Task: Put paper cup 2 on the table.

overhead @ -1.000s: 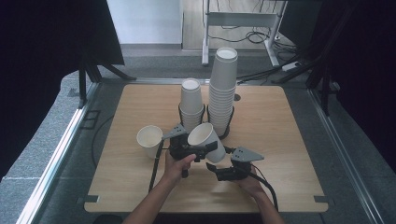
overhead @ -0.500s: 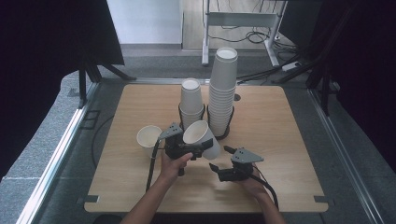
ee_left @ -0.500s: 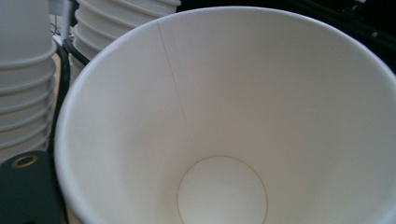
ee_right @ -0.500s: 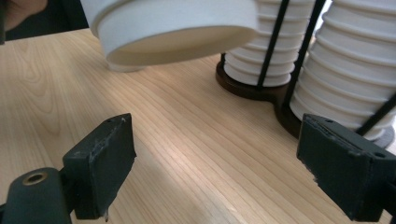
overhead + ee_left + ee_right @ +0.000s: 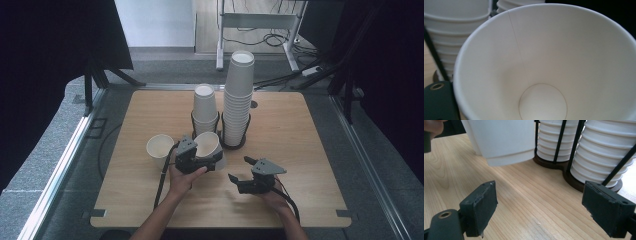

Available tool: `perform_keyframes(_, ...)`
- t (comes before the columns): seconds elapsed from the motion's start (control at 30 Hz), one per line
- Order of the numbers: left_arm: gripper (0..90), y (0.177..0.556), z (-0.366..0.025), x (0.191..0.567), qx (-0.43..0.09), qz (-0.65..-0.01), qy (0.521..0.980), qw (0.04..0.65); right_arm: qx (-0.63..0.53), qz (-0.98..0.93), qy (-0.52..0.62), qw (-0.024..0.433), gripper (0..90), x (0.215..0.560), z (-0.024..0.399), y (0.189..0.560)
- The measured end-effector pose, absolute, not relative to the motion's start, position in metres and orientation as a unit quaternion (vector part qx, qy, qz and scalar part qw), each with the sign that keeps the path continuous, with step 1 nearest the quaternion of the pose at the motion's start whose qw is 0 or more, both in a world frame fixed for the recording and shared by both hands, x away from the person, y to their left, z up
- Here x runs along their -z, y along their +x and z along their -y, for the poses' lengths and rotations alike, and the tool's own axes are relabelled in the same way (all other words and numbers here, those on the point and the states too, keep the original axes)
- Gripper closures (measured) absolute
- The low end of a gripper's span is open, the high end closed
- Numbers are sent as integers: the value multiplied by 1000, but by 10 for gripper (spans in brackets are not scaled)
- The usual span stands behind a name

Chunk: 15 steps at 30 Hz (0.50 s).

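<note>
My left gripper (image 5: 196, 156) is shut on a white paper cup (image 5: 207, 145), gripping it by the rim. The cup is tilted, with its mouth toward the camera, just above the table. Its bare inside (image 5: 541, 62) is seen in the left gripper view. A second loose cup (image 5: 159, 149) stands upright on the table just left of it. My right gripper (image 5: 240, 169) rests low on the table to the right, open with nothing between its jaws (image 5: 539, 207). The held cup's base (image 5: 504, 140) hangs ahead of it on the left.
Two cup stacks stand in black wire holders behind the grippers: a short stack (image 5: 205, 107) and a tall stack (image 5: 239, 95); their wooden bases (image 5: 564, 166) lie close ahead of the right gripper. The wooden table (image 5: 300, 135) has bare room on the right and the front.
The left gripper and its cup have edged a little to the left, closer to the loose cup. The right gripper has hardly moved.
</note>
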<state>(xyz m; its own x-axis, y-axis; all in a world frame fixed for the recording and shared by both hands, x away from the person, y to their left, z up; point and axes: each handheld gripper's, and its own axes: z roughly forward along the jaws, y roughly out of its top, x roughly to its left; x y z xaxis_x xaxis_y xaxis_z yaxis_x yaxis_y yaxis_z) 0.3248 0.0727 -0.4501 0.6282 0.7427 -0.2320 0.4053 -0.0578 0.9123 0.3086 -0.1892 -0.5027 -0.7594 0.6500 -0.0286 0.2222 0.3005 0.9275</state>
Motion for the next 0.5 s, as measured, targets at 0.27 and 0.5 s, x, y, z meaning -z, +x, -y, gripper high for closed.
perform_keyframes(0.27, 117, 323, -75, 457, -206, -417, 720, 515, -522, -780, 280, 204, 133, 503, 190, 309)
perform_keyframes(0.5, 115, 327, -74, 463, -250, -428, 733, 467, -519, -782, 279, 203, 134, 504, 189, 308)
